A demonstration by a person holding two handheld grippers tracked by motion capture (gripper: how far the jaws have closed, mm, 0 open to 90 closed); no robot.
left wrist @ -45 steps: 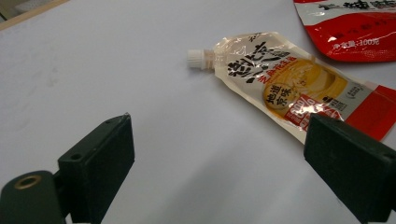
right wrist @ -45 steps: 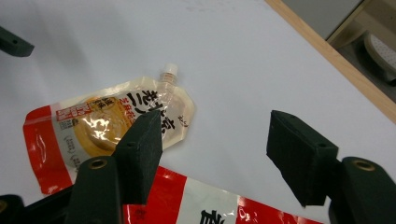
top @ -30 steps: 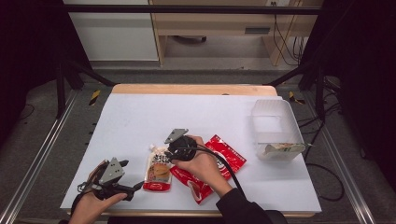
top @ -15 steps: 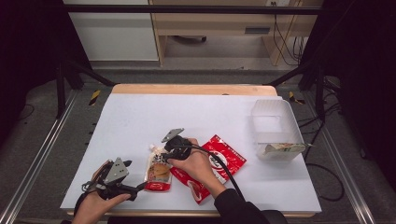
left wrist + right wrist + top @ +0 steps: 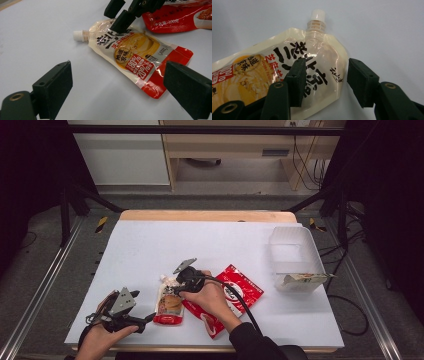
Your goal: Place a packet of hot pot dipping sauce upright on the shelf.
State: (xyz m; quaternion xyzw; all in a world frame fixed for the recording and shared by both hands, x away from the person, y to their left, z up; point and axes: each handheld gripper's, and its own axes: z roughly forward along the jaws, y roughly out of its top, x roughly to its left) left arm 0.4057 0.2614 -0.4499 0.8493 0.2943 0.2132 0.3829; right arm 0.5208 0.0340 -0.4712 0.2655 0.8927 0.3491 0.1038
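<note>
Right gripper [image 5: 176, 281], centre of the high view: jaws parted, straddling the spout end of the pouch [image 5: 168, 301], not yet clamped; in the right gripper view one jaw rests over the pouch's print, the other stands just off its edge on the table [image 5: 220, 240]. White cap [image 5: 317, 14] points to the top of that frame. Left gripper [image 5: 145, 319], lower left of the high view: released, jaws wide apart, aimed at the pouch's red bottom end, clear of it. Red packet [image 5: 235, 292] lies just right of the pouch, under the right hand [image 5: 207, 296]. Clear bin [image 5: 295, 257] sits at the right, well apart
</note>
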